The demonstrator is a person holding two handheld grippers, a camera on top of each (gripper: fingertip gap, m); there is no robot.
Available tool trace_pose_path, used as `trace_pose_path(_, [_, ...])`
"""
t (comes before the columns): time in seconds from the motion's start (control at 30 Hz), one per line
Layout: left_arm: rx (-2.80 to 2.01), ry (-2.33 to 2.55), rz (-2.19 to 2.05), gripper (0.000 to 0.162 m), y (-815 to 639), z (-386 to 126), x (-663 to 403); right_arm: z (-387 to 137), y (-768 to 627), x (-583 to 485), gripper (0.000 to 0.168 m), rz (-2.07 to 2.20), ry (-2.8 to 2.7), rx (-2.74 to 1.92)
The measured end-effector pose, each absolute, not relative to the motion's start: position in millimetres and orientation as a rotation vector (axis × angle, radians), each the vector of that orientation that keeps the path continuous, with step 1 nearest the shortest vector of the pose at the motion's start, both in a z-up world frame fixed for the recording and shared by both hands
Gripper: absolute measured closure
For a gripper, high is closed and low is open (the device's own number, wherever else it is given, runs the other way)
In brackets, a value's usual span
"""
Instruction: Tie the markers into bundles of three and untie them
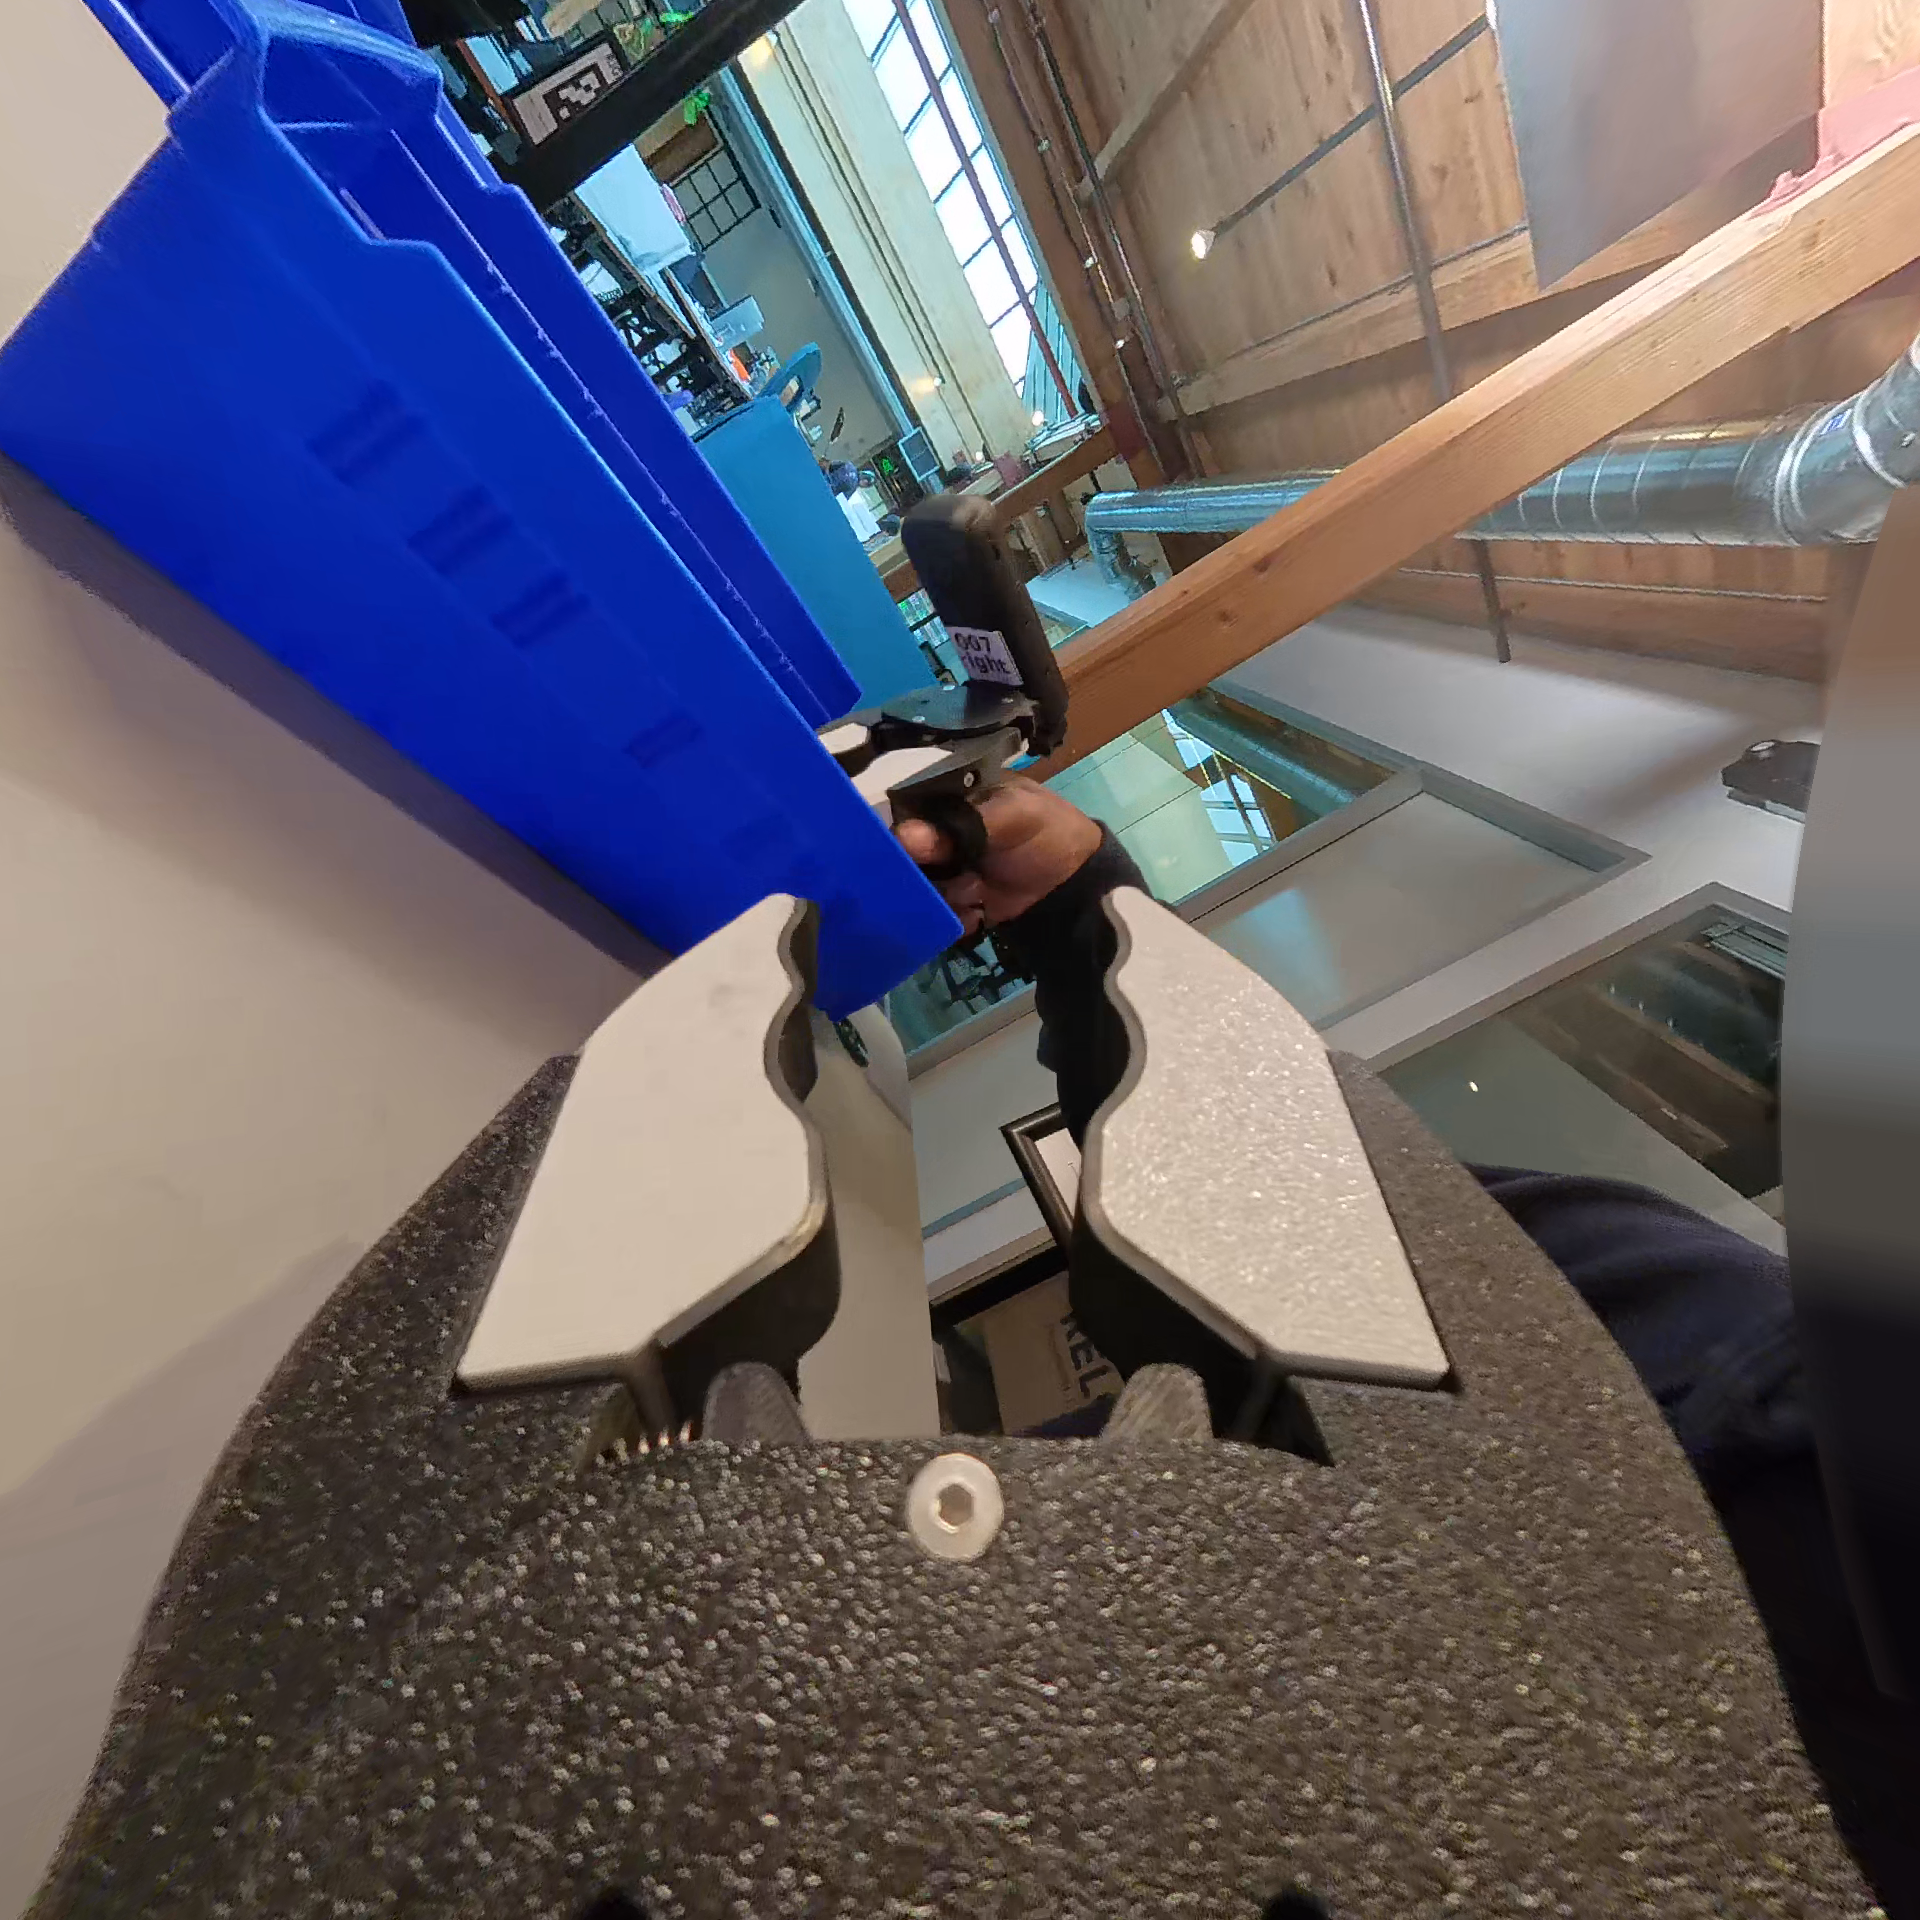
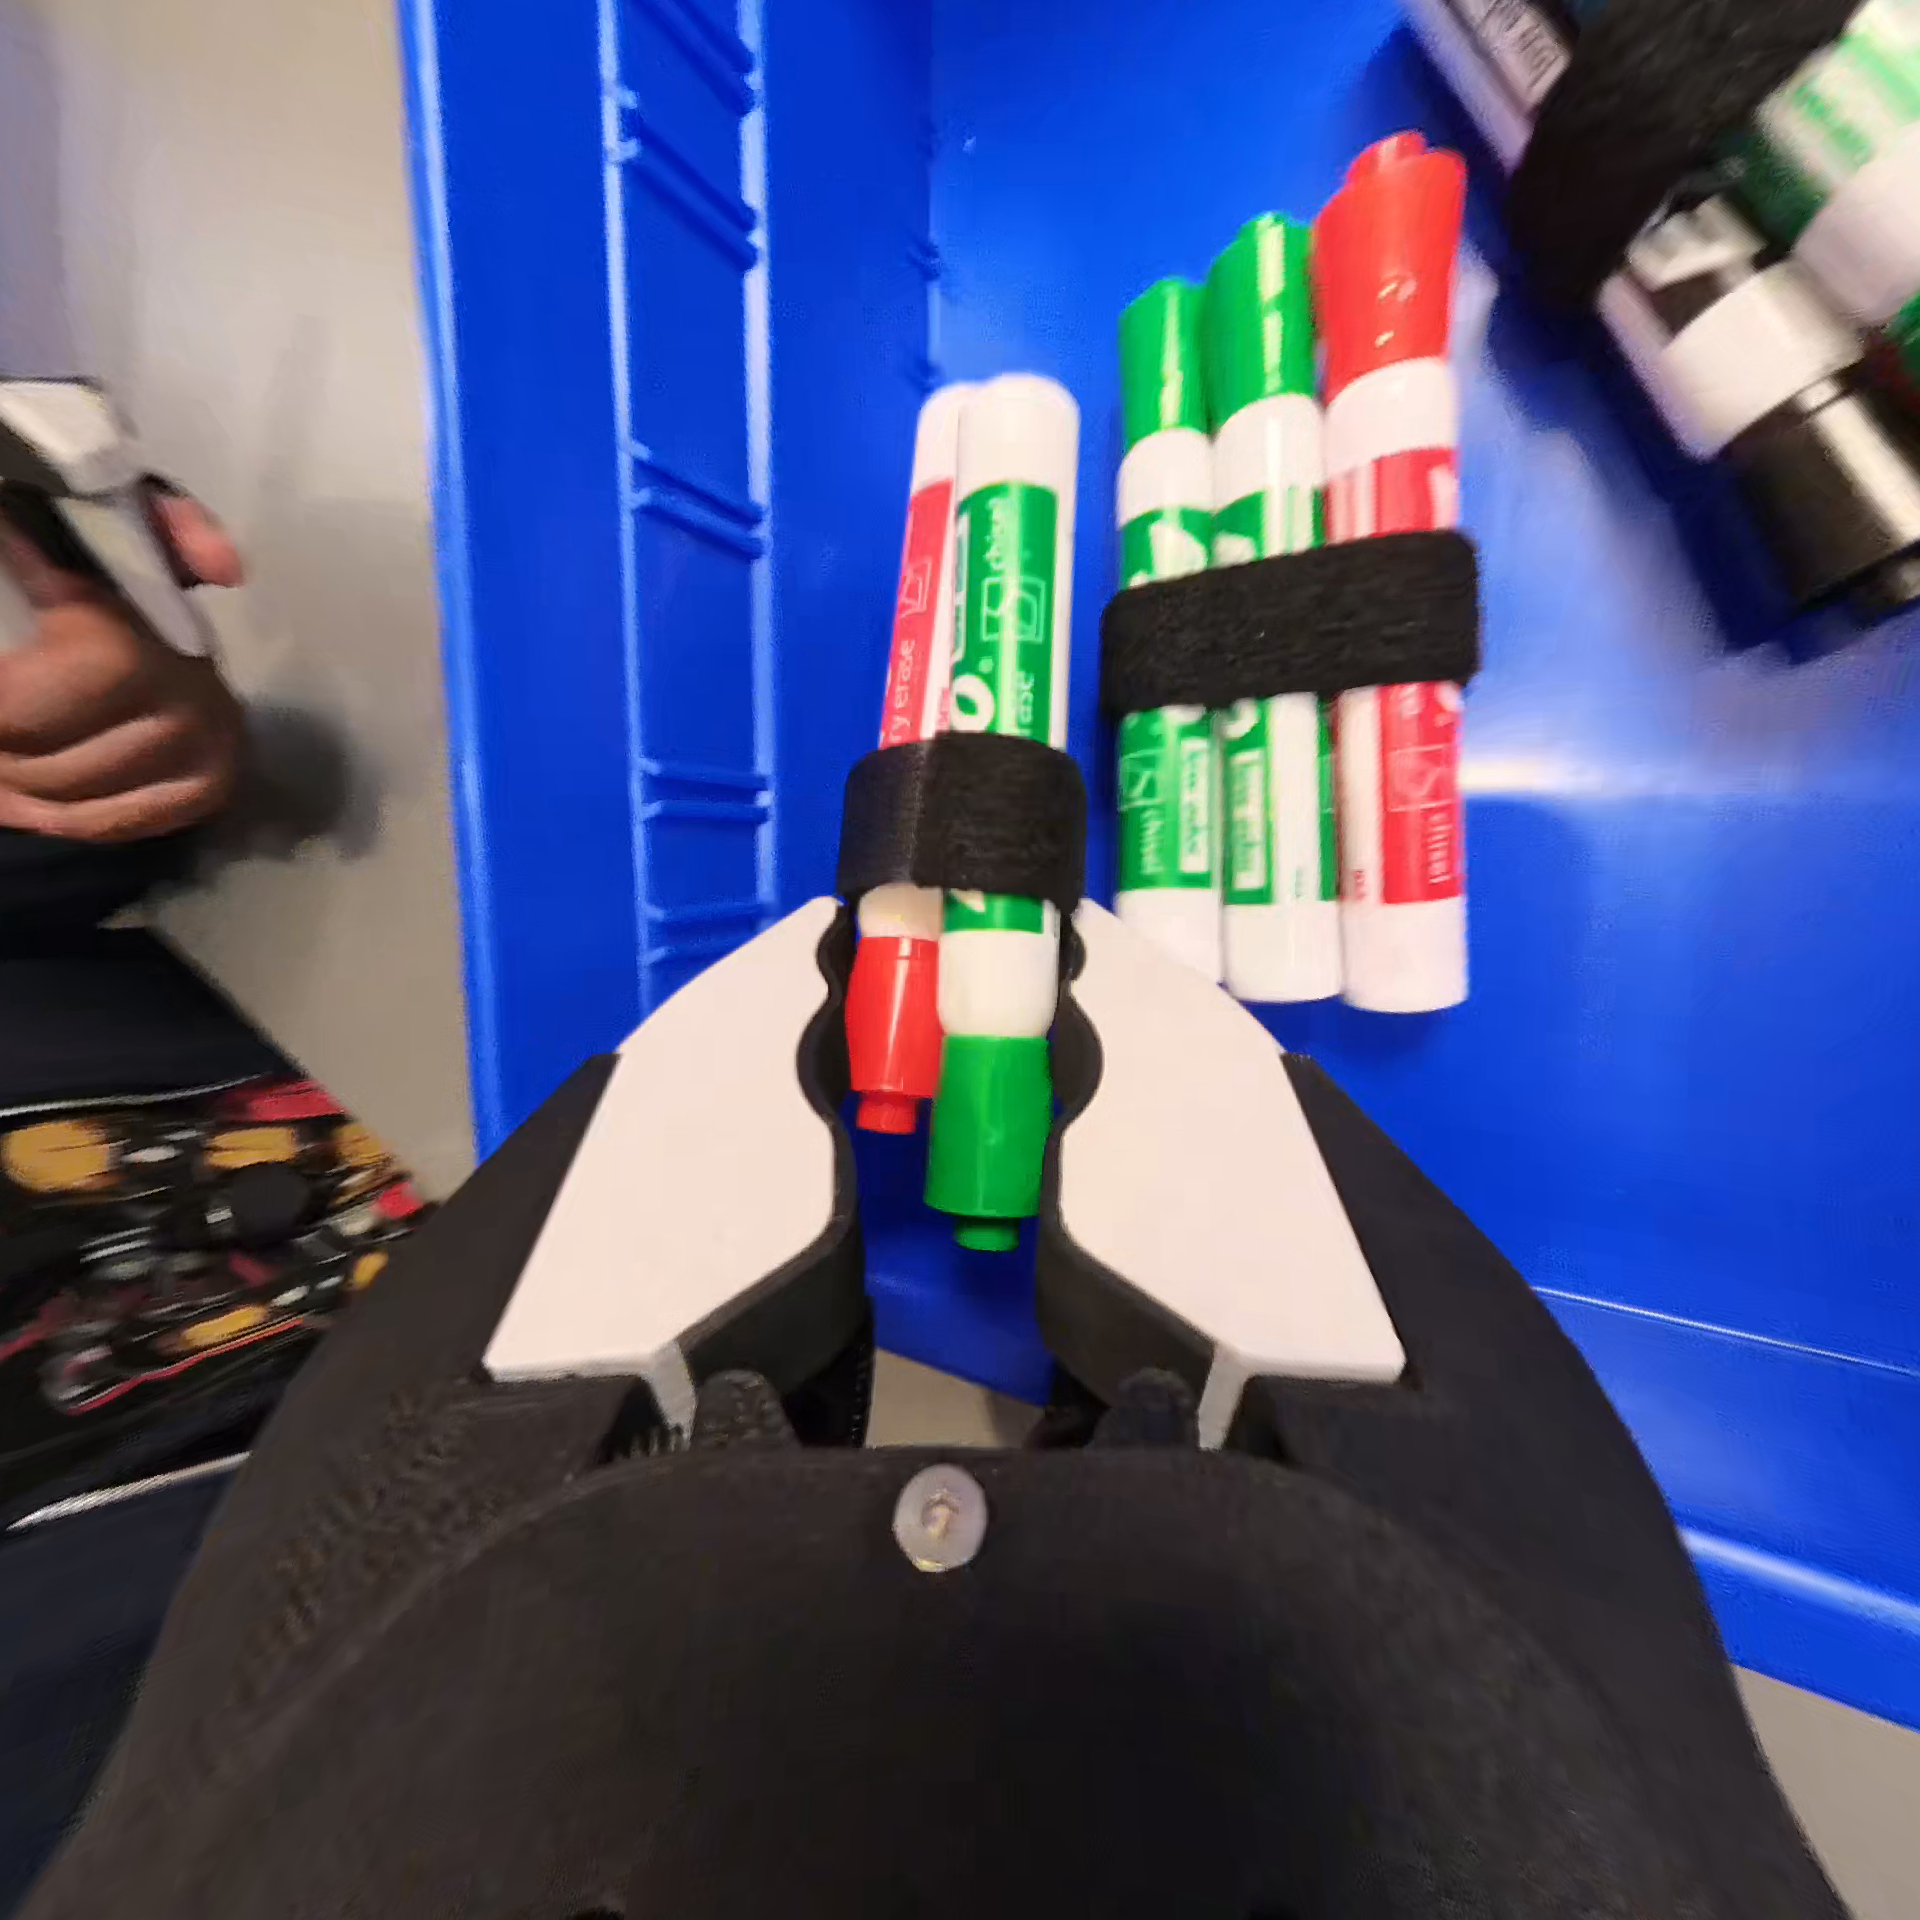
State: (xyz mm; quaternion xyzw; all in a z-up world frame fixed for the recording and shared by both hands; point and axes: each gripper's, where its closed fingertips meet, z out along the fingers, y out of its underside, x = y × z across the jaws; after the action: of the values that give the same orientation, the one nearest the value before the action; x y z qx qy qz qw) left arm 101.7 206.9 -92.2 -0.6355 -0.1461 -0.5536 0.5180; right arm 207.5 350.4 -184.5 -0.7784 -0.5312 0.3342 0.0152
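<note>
At nine o'clock of my right wrist view, my left hand-held gripper [image 2: 62, 457] shows only as a blurred corner in my hand, over the pale worktop [image 2: 312, 312]; its own view shows its fingers spread with nothing between them [image 1: 956, 1039], beside the outer wall of the blue bin [image 1: 416, 499].

Moving toward the centre, the bin's ribbed side wall [image 2: 686, 520] stands at about eleven o'clock of my right hand-held gripper [image 2: 956, 997]. That gripper pinches the cap end of a marker bundle [image 2: 987, 675], a red and a green marker showing, any third hidden, wrapped in a black strap [image 2: 966, 821]. I judge the bundle light and stiff, but the plastic barrels are smooth and round, so they could slide lengthwise in the strap or roll in my grip. The strap is soft and looks fuzzy; holding close beside it, as now, seems safest.

At one o'clock a second strapped bundle [image 2: 1288, 623], two green and one red, lies on the bin floor [image 2: 1662, 935], just beside mine. At two o'clock a third, blurred bundle [image 2: 1745, 312] sits farther right. Room is tight: wall to the left, bundles to the right; the bare floor lies at four o'clock.
</note>
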Motion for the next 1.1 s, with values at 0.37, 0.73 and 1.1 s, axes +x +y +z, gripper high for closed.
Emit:
trace_pose_path(0.37, [-1.584, -0.256, -1.256, 0.111, 174.9, -98.9, 105.0, -172.8, 380.2, 213.0, 0.115, 0.777, -1.525, -2.302])
trace_pose_path(0.73, [-1.743, -0.193, -0.895, 0.106, 120.8, -119.6, 74.7, -100.2, 352.2, 234.3, 0.112, 0.786, -1.459, -2.062])
trace_pose_path(1.1, [-1.791, -0.456, -0.293, 0.102, -5.8, -131.1, -34.0, -100.0, 294.2, 208.0, 0.112, 0.737, -1.654, -1.938])
